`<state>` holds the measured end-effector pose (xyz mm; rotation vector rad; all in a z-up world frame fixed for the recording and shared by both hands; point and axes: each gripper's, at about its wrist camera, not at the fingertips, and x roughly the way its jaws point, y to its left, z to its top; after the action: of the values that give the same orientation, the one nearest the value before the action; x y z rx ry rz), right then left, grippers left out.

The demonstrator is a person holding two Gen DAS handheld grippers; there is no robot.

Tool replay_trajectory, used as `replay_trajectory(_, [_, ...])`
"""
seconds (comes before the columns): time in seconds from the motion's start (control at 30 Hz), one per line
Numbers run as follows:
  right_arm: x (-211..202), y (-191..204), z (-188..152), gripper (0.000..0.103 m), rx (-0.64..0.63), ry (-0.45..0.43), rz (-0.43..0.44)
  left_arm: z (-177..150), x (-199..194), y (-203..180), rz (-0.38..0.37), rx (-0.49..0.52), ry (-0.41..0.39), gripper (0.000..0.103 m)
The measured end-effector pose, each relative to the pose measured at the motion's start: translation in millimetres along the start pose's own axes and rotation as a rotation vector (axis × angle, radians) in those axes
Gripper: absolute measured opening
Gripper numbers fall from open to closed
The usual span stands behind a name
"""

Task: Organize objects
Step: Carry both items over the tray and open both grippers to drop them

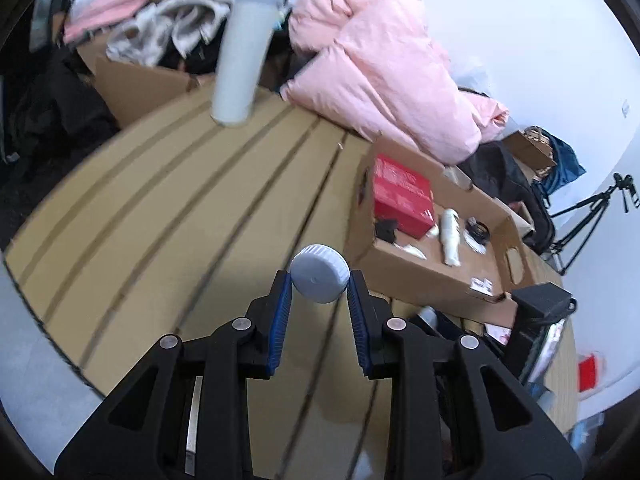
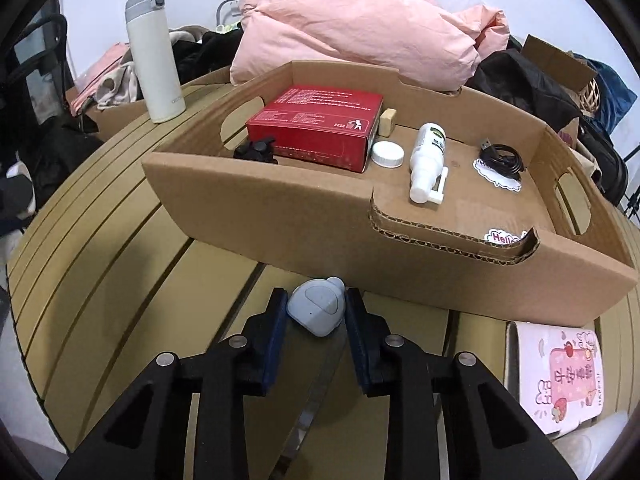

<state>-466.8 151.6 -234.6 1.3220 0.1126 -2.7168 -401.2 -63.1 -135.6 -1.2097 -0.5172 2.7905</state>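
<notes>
both tongs are clamped on loads: right tongs [image 2: 316, 306] grip a grey case [image 2: 316, 310], cardboard tray [image 2: 280, 208] directly ahead, nearer; left tongs [image 1: 319, 284] grip a grey cap [image 1: 319, 279], tray ahead-right

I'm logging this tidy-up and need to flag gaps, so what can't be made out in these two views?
- Left wrist view: the grey round lid in the left claw shows only one face; its underside is turned away.
- Right wrist view: what the small grey device in the right claw is, I cannot tell.
- Right wrist view: print on the red box is too small.
- Right wrist view: the pink card is cut by the edge.
</notes>
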Motion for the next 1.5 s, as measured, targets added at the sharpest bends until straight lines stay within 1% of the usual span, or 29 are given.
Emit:
replay_trajectory(0.1, [-20,-1,2,0.032,-0.03,-0.022,0.011,11,-23,-2,0.044,0.062,-0.045,0.025])
replay_trajectory(0.17, [-57,-11,8,0.032,-0.037,-0.079,0.028,26,-49,2,0.032,0.072,-0.088,0.025])
replay_trajectory(0.2, [-81,-18,14,0.032,-0.049,-0.13,0.012,38,-70,4,0.026,0.077,-0.132,0.025])
replay_trajectory(0.27, [-129,-29,27,0.032,-0.087,-0.222,-0.041,54,-99,4,0.042,0.093,-0.193,0.025])
replay_trajectory(0.3, [-160,-38,35,0.032,-0.092,-0.273,-0.049,65,-121,2,0.079,0.111,-0.237,0.025])
replay_trajectory(0.33, [-188,-44,42,0.032,-0.092,-0.313,-0.043,72,-135,0,0.105,0.124,-0.261,0.025])
replay_trajectory(0.4, [-238,-53,52,0.032,-0.099,-0.367,-0.031,85,-166,-5,0.131,0.142,-0.29,0.025])
replay_trajectory(0.43, [-257,-57,55,0.032,-0.102,-0.383,-0.025,90,-176,-7,0.122,0.151,-0.291,0.025])
replay_trajectory(0.47, [-283,-62,58,0.032,-0.106,-0.398,0.003,95,-190,-10,0.098,0.168,-0.286,0.025])
replay_trajectory(0.53, [-324,-70,62,0.032,-0.123,-0.393,0.056,100,-207,-17,0.055,0.21,-0.262,0.025])
replay_trajectory(0.6, [-349,-74,60,0.032,-0.143,-0.362,0.061,100,-221,-28,0.02,0.29,-0.206,0.025])
replay_trajectory(0.63, [-362,-77,58,0.032,-0.15,-0.34,0.077,98,-227,-32,0.02,0.323,-0.188,0.025])
replay_trajectory(0.7, [-386,-86,56,0.032,-0.153,-0.287,0.113,91,-244,-41,0.057,0.402,-0.164,0.025])
replay_trajectory(0.77, [-415,-98,51,0.032,-0.135,-0.239,0.162,85,-261,-46,0.082,0.467,-0.16,0.025])
replay_trajectory(0.8, [-427,-103,50,0.032,-0.14,-0.224,0.166,81,-274,-51,0.11,0.508,-0.177,0.025])
replay_trajectory(0.87, [-459,-111,49,0.032,-0.16,-0.219,0.138,81,-289,-58,0.139,0.536,-0.219,0.025])
replay_trajectory(0.9, [-472,-113,48,0.032,-0.168,-0.223,0.135,84,-294,-63,0.127,0.542,-0.231,0.025])
replay_trajectory(0.97, [-489,-120,55,0.032,-0.176,-0.237,0.125,88,-293,-73,0.091,0.534,-0.225,0.025])
replay_trajectory(1.0, [-492,-121,58,0.032,-0.18,-0.245,0.118,89,-288,-79,0.069,0.533,-0.216,0.025])
replay_trajectory(1.07, [-484,-122,65,0.032,-0.187,-0.241,0.115,88,-268,-94,0.011,0.54,-0.174,0.025])
replay_trajectory(1.1, [-475,-122,68,0.032,-0.187,-0.23,0.121,88,-253,-101,-0.011,0.538,-0.146,0.025])
replay_trajectory(1.17, [-445,-123,74,0.032,-0.188,-0.194,0.143,86,-223,-114,-0.05,0.523,-0.078,0.025])
replay_trajectory(1.2, [-425,-123,76,0.032,-0.189,-0.172,0.15,86,-201,-122,-0.07,0.517,-0.038,0.025])
replay_trajectory(1.33, [-337,-127,91,0.032,-0.162,-0.067,0.213,93,-114,-141,-0.091,0.472,0.129,0.025])
replay_trajectory(1.4, [-293,-131,106,0.032,-0.151,-0.022,0.218,100,-67,-151,-0.093,0.447,0.201,0.025])
replay_trajectory(1.43, [-265,-136,117,0.032,-0.139,0.002,0.218,102,-46,-157,-0.093,0.445,0.225,0.025])
replay_trajectory(1.47, [-246,-140,126,0.032,-0.129,0.017,0.221,104,-27,-162,-0.091,0.442,0.248,0.025])
replay_trajectory(1.5, [-225,-144,135,0.032,-0.117,0.03,0.222,106,2,-170,-0.095,0.429,0.289,0.025])
